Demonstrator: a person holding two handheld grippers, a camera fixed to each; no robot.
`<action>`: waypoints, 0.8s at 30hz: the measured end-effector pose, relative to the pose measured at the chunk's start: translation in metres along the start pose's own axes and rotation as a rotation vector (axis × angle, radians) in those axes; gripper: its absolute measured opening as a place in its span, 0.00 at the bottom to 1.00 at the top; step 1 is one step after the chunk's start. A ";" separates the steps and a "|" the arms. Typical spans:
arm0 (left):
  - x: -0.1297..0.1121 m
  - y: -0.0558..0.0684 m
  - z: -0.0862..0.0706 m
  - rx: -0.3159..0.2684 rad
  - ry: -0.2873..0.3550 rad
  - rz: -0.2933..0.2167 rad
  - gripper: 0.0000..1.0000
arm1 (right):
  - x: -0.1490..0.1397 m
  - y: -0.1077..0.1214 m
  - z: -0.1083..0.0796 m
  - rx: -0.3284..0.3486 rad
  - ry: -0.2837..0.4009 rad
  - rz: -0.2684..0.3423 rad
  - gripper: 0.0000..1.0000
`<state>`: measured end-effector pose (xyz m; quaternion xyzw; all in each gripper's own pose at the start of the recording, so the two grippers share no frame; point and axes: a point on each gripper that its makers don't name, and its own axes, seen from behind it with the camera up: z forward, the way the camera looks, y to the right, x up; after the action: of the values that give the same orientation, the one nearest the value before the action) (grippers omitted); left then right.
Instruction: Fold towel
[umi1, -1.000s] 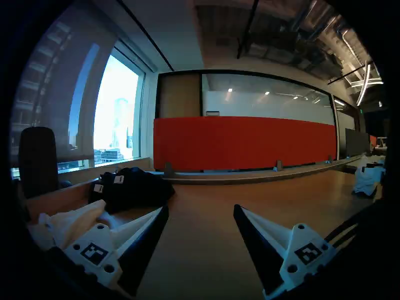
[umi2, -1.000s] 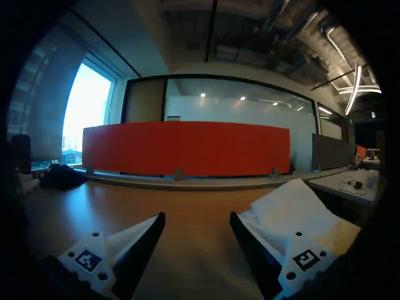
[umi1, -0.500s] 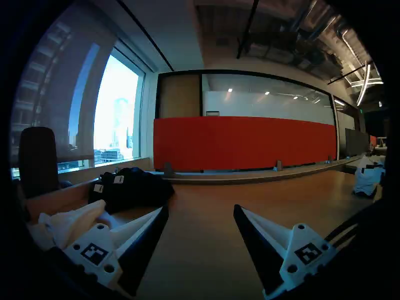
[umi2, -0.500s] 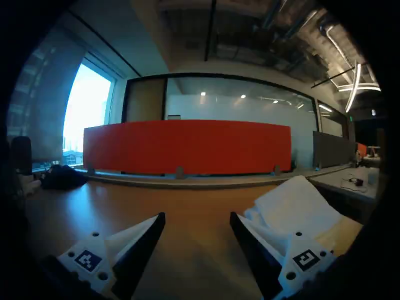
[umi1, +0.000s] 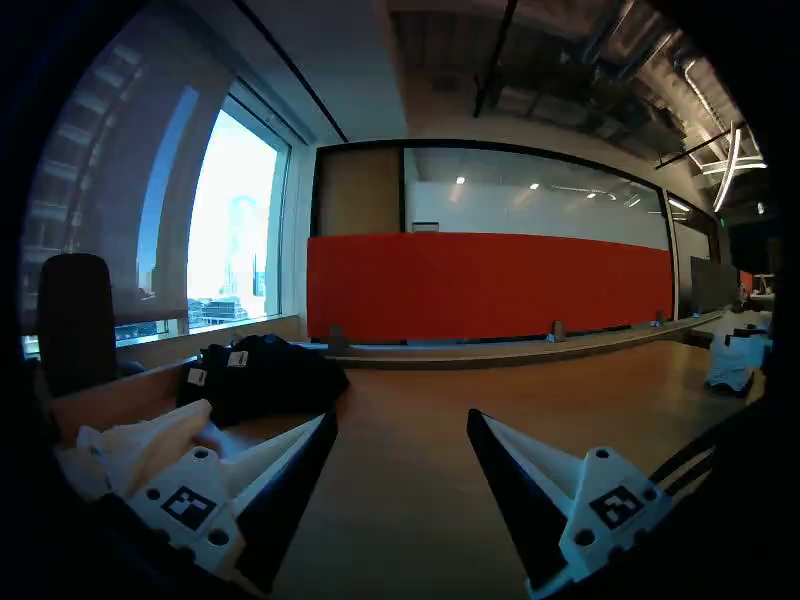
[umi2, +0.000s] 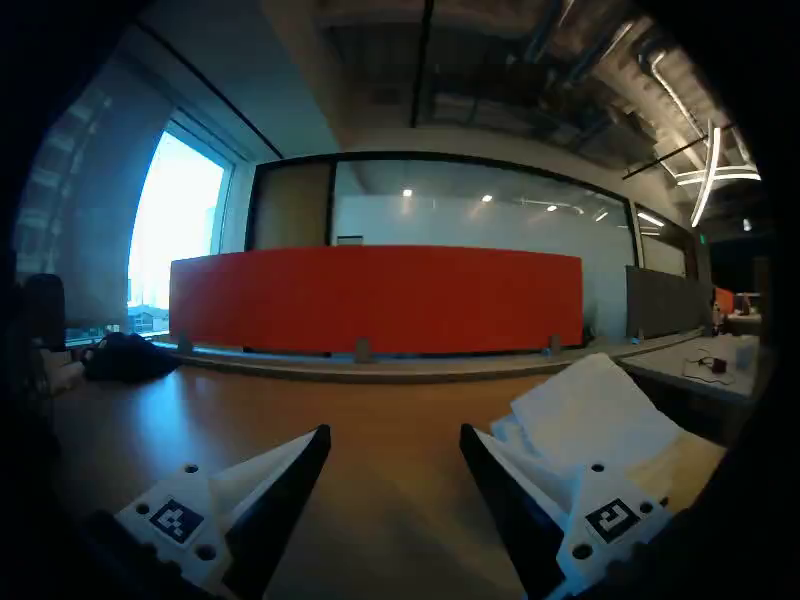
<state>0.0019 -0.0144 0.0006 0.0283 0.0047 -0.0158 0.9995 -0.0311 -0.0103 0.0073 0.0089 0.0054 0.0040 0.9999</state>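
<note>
Your left gripper (umi1: 400, 414) and right gripper (umi2: 394, 428) both stand released above the wooden table (umi2: 390, 395) (nothing between either pair of fingers). A white towel (umi2: 592, 415) lies just beyond the right gripper's right-hand finger.

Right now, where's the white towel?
In the right gripper view the white towel lies on the wooden table at the right, just beyond the right-hand finger of the right tool, near the table's edge.

Your left hand-held gripper (umi1: 400, 414) and right hand-held gripper (umi2: 394, 428) look the same: pointy white fingers (umi1: 555, 478), black inner faces, square black-and-white tags (umi1: 188, 506).
</note>
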 end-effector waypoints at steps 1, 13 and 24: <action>0.000 0.000 0.000 0.000 0.000 0.000 0.96 | 0.000 0.000 0.000 0.001 0.000 0.000 1.00; 0.000 0.000 0.000 0.000 0.000 0.000 0.96 | 0.002 -0.003 -0.003 0.017 0.002 0.003 1.00; 0.000 0.000 0.000 0.000 0.000 0.000 0.96 | 0.001 -0.003 -0.003 0.016 0.002 0.003 1.00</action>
<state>0.0018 -0.0143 0.0009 0.0282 0.0048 -0.0158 0.9995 -0.0298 -0.0137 0.0046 0.0171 0.0065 0.0053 0.9998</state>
